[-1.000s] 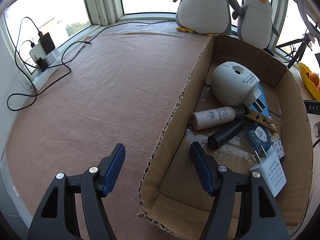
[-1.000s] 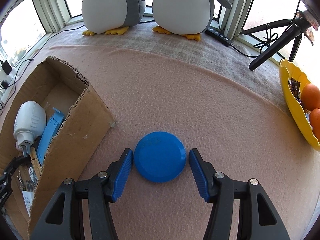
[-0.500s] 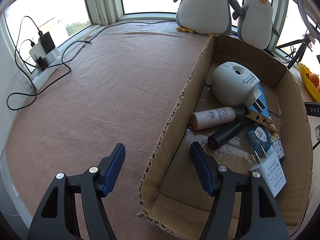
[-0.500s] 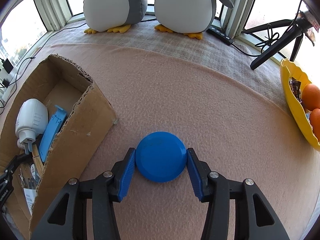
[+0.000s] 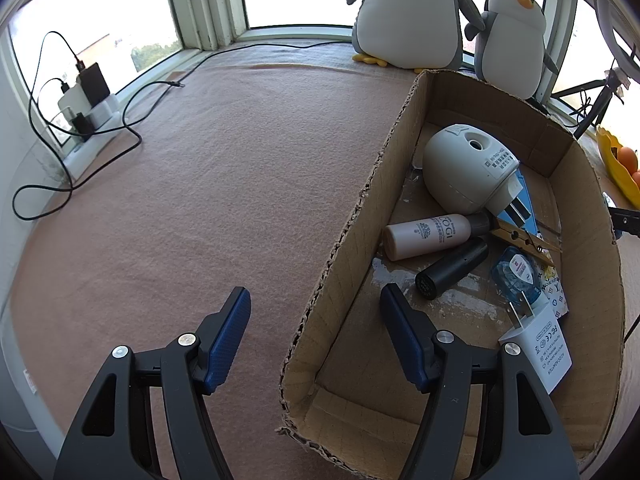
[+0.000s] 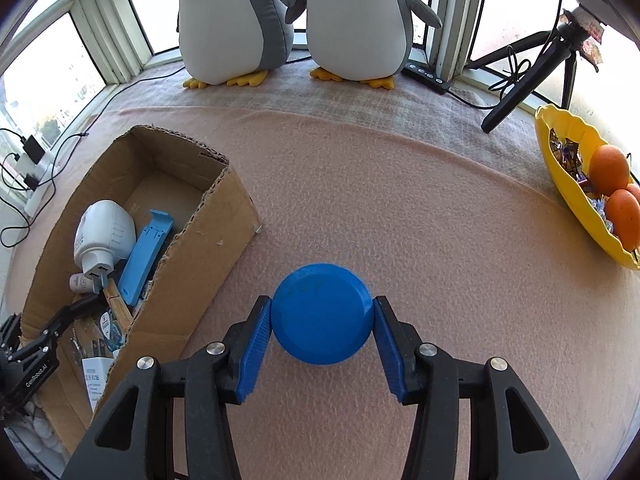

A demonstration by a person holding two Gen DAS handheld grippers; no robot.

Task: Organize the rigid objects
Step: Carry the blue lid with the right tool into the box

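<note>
My right gripper [image 6: 322, 314] is shut on a round blue lid [image 6: 320, 312], both pads touching its sides, held above the pink blanket. A cardboard box [image 6: 200, 256] lies to its left. In the left wrist view the box [image 5: 360, 216] holds a white plug-in device [image 5: 460, 168], a cream bottle [image 5: 428, 236], a black tube [image 5: 452, 268], a wooden clothespin [image 5: 524, 238], a blue packet [image 5: 514, 274] and a white charger [image 5: 536, 348]. My left gripper [image 5: 316, 312] is open and empty, straddling the box's left wall.
Two plush penguins [image 6: 296, 20] stand at the window. A yellow bowl with oranges [image 6: 600, 184] sits at the right, a black tripod [image 6: 532, 72] behind it. Cables and chargers [image 5: 80, 112] lie at the left sill.
My right gripper closed onto the blue lid and lifted it; the view has risen and the box shows more from above. The left gripper has not moved.
</note>
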